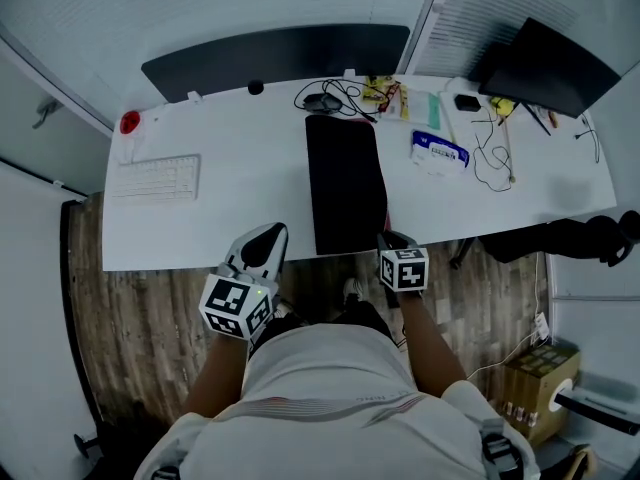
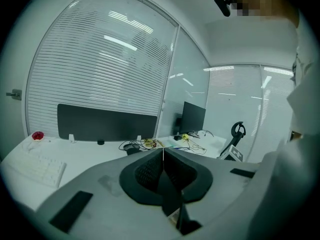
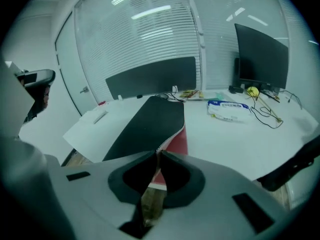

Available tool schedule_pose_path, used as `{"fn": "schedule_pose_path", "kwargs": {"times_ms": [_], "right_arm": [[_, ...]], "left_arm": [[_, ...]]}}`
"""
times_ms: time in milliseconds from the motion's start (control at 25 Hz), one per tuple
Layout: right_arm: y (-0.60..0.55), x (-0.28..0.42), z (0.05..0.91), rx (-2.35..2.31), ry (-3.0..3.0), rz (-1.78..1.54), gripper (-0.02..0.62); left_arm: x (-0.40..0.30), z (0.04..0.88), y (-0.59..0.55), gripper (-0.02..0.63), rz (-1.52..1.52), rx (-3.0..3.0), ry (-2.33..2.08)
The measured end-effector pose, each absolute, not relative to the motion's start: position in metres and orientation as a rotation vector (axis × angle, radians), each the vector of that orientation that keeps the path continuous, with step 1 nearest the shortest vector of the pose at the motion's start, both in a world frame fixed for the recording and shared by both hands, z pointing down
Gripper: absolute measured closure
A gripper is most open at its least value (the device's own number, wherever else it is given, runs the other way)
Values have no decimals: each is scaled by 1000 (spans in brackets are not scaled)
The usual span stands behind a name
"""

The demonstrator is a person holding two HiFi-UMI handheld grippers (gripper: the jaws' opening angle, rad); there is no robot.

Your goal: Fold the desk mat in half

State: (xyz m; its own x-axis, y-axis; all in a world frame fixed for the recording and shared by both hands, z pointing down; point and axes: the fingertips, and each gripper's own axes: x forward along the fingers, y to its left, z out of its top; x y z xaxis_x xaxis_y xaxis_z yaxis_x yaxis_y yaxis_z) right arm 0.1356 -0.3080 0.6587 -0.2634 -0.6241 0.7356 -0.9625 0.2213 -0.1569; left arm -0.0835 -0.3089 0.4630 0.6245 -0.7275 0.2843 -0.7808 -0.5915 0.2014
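- Lower centre of the head view: a white short-sleeved shirt (image 1: 330, 388) with a thin red-and-dark striped band across it.
- Lower right corner: a dark strap buckle (image 1: 497, 448) at the shoulder.
- The left gripper (image 1: 270, 233) and right gripper (image 1: 388, 240) each carry a white cube (image 1: 238, 306) printed with black square markers.
- In both gripper views the shell (image 2: 100, 194) is pale grey, with a black recess around the jaws and black rectangular patches.

A white keyboard (image 1: 155, 177) and a small red thing (image 1: 130, 122) are being held up by the left side of the white desk (image 1: 250, 168). Tangled wires (image 1: 335, 98) are being kept at the back, and a blue and white pack (image 1: 439, 151) farther right, near a dark screen (image 1: 548, 66).
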Motion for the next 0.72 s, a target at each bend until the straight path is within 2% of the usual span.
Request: {"fn": "schedule_pose_path", "kwargs": {"times_ms": [400,480,560,720], "right_arm": [[-316,160,699,1431,-1858,834,503],[-315,162,700,1420,-1836,841,481],[-314,168,696,1443,-1834,834,456],[-323,177,653,1541,-1913,754,459]], "left_arm": [[-81,466,-307,591,251,2532,-1233],[-82,465,-306,591,250,2529,-1236],[-82,464,-306,591,244,2531,-1237],[-79,455,-312,591,221,2558,-1231]]}}
